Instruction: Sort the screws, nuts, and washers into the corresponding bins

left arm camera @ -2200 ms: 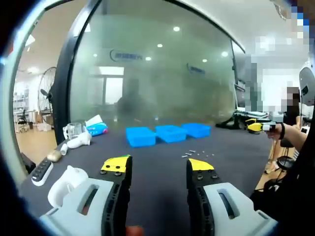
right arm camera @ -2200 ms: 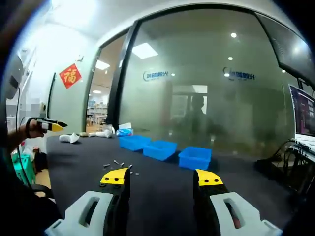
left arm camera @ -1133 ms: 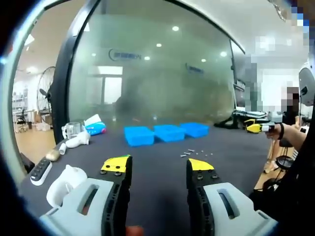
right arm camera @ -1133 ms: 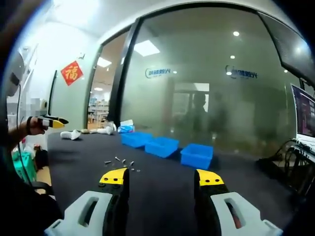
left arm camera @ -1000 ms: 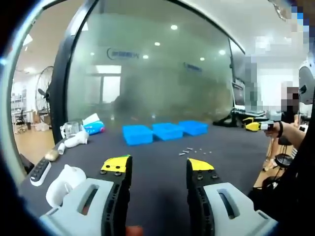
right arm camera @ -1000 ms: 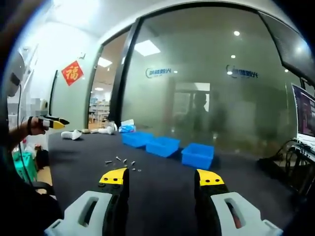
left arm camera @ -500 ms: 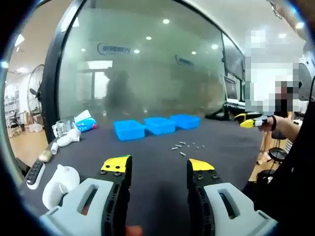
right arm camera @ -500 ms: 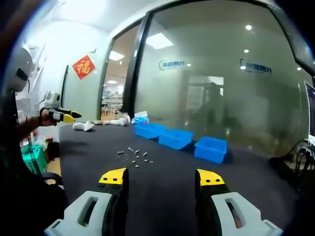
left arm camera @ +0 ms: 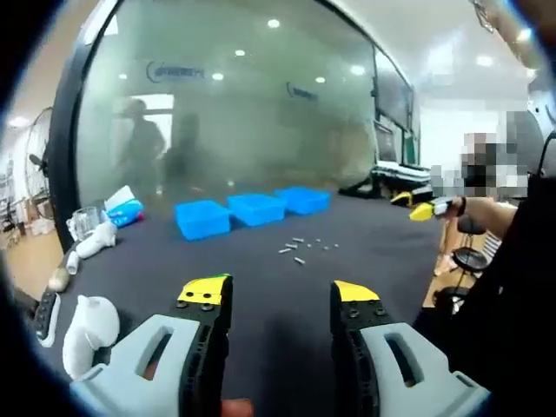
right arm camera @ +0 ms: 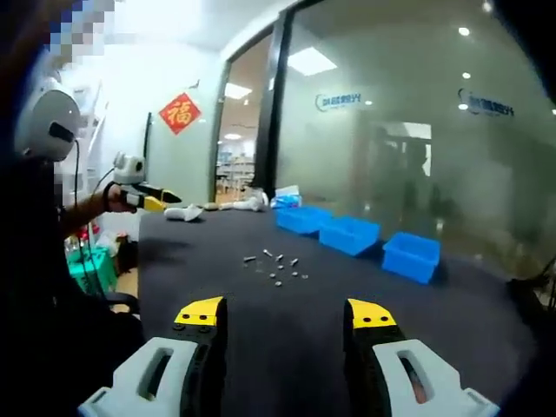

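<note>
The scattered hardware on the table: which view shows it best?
The right gripper view. There the small metal pieces lie spread apart on the dark table, nearer than the blue bins. The left gripper view shows the same pieces as a tighter, blurrier cluster.

Plenty of open dark table (left arm camera: 261, 287) straight ahead of the left gripper (left arm camera: 280, 295), nothing between its wide-apart fingers or right past the tips. Further out ahead sits a loose scatter of small hardware (left arm camera: 304, 249), and beyond that three blue bins (left arm camera: 252, 208) in a row in front of the glass wall (left arm camera: 234, 113). Off to the outer side of the left finger there's white clutter (left arm camera: 87, 321) crowding that edge. Same deal ahead of the right gripper (right arm camera: 287, 314): bare tabletop up to the scatter.
</note>
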`<move>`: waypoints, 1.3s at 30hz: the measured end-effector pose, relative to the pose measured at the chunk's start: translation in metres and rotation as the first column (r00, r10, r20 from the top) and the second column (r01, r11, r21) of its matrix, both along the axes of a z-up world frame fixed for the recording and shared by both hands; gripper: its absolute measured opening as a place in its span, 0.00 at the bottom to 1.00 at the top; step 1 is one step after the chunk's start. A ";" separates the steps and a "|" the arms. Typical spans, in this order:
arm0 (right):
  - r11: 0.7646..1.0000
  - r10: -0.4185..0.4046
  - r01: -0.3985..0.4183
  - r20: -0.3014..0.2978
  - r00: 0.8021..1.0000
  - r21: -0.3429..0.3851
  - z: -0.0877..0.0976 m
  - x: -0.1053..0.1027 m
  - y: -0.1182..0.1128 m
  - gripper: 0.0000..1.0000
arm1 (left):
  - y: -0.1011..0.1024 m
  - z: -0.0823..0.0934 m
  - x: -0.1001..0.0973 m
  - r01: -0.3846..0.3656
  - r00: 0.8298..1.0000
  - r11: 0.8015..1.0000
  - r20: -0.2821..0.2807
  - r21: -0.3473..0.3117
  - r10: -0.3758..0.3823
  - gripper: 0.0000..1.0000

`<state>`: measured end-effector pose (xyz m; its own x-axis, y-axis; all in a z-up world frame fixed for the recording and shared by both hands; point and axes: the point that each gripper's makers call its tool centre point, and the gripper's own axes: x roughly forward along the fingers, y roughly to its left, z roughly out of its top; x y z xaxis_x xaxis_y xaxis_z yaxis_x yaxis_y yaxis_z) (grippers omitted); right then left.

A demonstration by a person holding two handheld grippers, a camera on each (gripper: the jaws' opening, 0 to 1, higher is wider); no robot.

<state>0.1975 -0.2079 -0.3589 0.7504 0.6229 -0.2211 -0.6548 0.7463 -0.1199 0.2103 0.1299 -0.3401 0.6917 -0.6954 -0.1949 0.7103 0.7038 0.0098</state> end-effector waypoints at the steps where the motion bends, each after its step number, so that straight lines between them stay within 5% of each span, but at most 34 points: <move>1: 1.000 0.008 -0.008 -0.001 1.000 -0.006 -0.002 -0.001 0.001 0.50 | -0.002 -0.002 -0.001 0.007 1.000 1.000 0.003 0.014 -0.007 0.44; 26: 0.997 0.056 -0.060 -0.072 0.996 -0.050 -0.006 0.000 0.012 0.46 | 0.000 -0.004 -0.002 -0.006 1.000 0.999 0.000 0.038 0.006 0.44; 39: 0.971 0.154 -0.167 -0.089 0.984 -0.171 0.005 0.028 0.037 0.42 | 0.004 -0.013 -0.003 -0.008 1.000 0.999 -0.017 0.052 0.009 0.44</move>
